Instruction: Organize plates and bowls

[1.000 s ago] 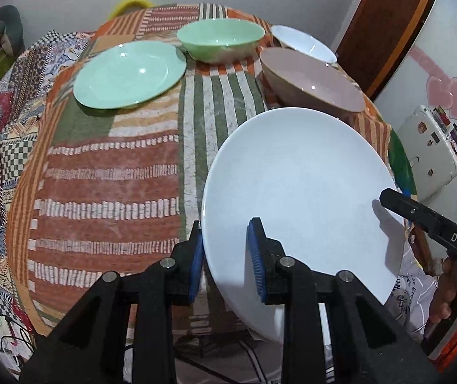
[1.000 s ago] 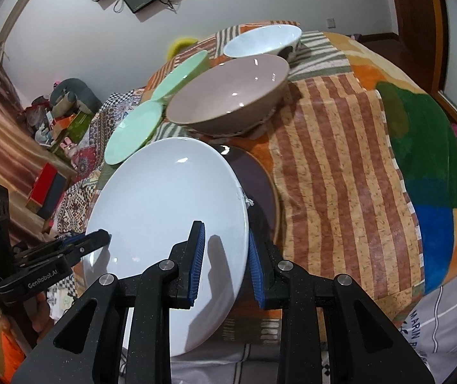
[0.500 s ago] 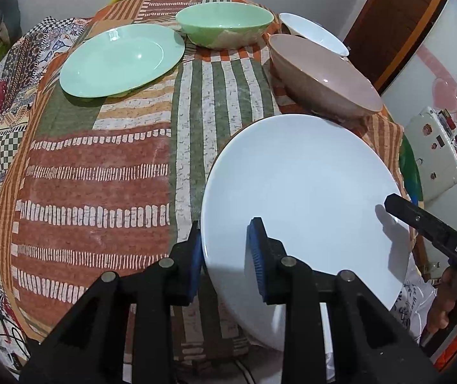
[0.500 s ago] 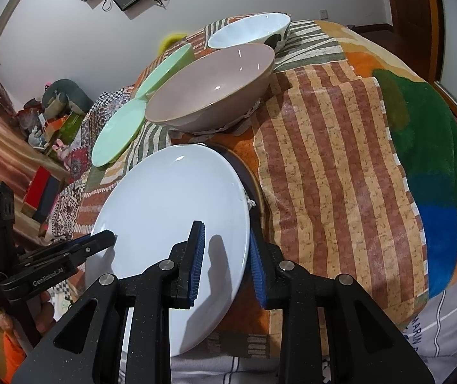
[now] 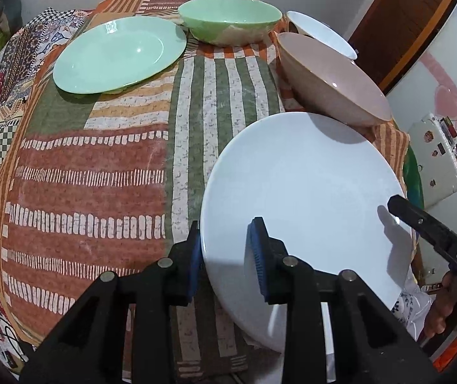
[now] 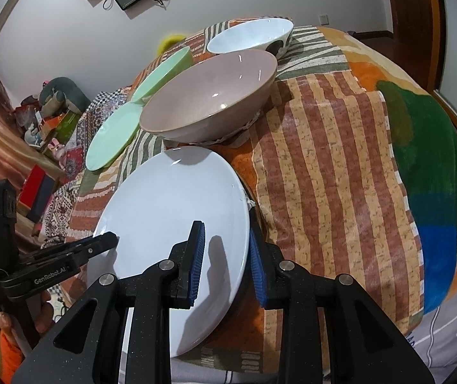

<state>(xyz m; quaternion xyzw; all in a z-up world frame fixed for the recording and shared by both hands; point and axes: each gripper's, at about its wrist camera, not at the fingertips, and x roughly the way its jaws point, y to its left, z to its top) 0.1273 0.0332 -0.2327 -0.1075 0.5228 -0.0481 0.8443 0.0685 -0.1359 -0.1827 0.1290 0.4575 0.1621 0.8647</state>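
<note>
step in hand: by my reading, the white plate (image 5: 305,192) is being carried with both grippers across the patterned cloth (image 5: 84,176), probably toward the green plate (image 5: 116,52) to be stacked, though the goal is a guess.
doing it well: keep the two grips level with each other so the plate does not twist between them; hold its far rim clear of the pink bowl (image 5: 330,76), which sits just beyond the plate's far edge; lower it flat, not edge first, and let go only when it rests.
left gripper (image 5: 225,252): jaws partly closed around the plate's near rim, one blue pad under the rim on the outer side, the other on the top face; it seems to be pinching the plate, though contact of the lower pad is partly hidden.
right gripper (image 6: 225,262): likewise straddling the opposite rim, one pad above the white face, one below at the edge; pinching it as far as can be told.
white plate: straight ahead of both grippers, between them, tilted, above the cloth.
other dishes: green plate ahead and to the left of the left gripper; green bowl (image 5: 228,22) beyond it; white bowl (image 6: 254,38) farthest ahead of the right gripper, behind the pink bowl.
</note>
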